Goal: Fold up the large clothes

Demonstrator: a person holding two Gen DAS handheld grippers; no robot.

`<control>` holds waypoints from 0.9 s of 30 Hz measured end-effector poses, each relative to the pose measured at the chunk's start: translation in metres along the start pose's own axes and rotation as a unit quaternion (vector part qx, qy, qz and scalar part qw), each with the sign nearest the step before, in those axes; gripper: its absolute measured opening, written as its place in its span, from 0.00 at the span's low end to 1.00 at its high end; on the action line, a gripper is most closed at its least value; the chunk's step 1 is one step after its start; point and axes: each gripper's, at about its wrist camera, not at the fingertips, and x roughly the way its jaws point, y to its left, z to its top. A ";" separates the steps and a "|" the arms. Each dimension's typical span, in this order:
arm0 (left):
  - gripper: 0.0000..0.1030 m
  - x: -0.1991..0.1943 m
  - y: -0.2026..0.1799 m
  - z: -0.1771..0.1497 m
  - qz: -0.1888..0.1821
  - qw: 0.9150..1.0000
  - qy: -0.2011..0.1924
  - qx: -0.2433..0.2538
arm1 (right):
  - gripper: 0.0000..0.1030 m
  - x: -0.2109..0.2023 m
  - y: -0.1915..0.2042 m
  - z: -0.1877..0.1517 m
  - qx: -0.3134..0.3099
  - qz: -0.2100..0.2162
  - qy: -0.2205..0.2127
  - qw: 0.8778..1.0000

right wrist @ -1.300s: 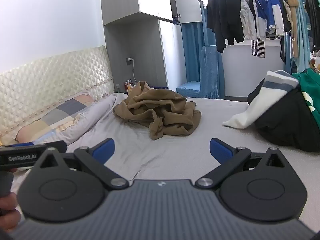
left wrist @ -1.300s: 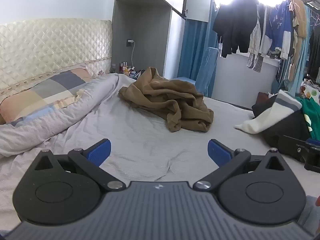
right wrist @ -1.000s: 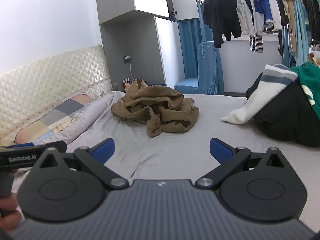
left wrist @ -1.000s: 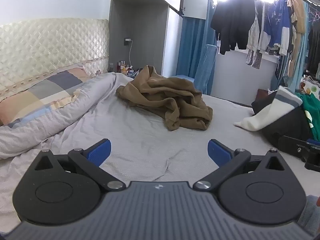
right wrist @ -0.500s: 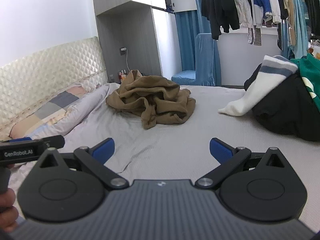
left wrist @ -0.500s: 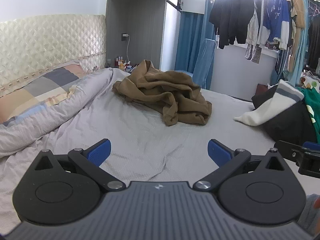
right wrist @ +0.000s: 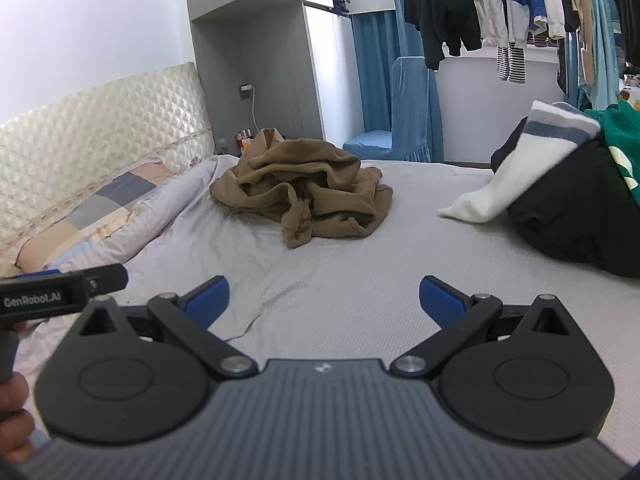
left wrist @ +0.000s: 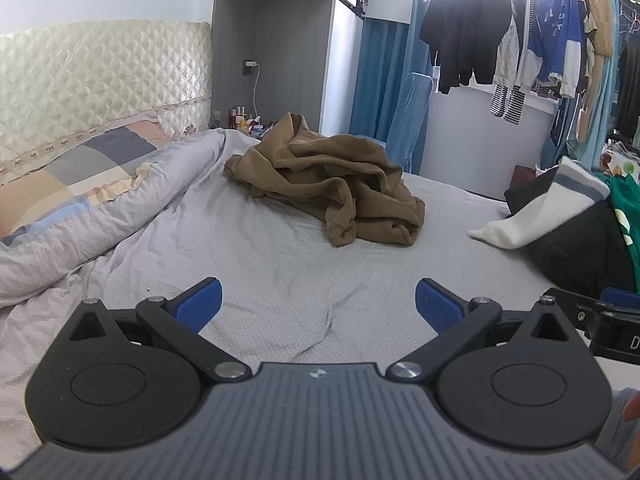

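Gaping wide, left gripper (left wrist: pixel 318 304) and right gripper (right wrist: pixel 323 300) empty; brown garment (left wrist: pixel 332 184) crumpled (shape unreadable).

brown garment (left wrist: pixel 332 184) | crumpled heap; unfolded | mid-bed, on grey sheet (left wrist: pixel 280 264)

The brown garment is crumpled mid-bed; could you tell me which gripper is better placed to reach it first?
Probably the left gripper: the brown garment lies nearly straight ahead of it, but left of centre for the right gripper. Both are open and empty.
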 end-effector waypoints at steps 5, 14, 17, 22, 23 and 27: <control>1.00 0.000 0.001 0.000 0.000 1.000 -0.001 -0.001 | 1.00 0.000 0.001 -0.002 0.000 0.002 0.001 1.000; 1.00 -0.006 0.006 -0.003 0.005 1.000 -0.003 -0.003 | 1.00 -0.005 0.004 -0.003 -0.007 0.005 -0.003 1.000; 1.00 -0.010 0.008 -0.003 0.006 1.000 -0.004 -0.005 | 1.00 -0.006 0.005 -0.003 -0.007 0.008 -0.001 1.000; 1.00 -0.016 0.008 -0.006 0.008 1.000 -0.007 -0.006 | 1.00 -0.007 0.004 -0.004 -0.005 0.009 0.004 1.000; 1.00 -0.017 0.008 -0.006 0.007 1.000 -0.008 -0.006 | 1.00 -0.008 0.005 -0.004 -0.005 0.009 0.003 1.000; 1.00 -0.017 0.009 -0.006 0.008 1.000 -0.007 -0.006 | 1.00 -0.010 0.006 -0.004 -0.006 0.011 0.000 1.000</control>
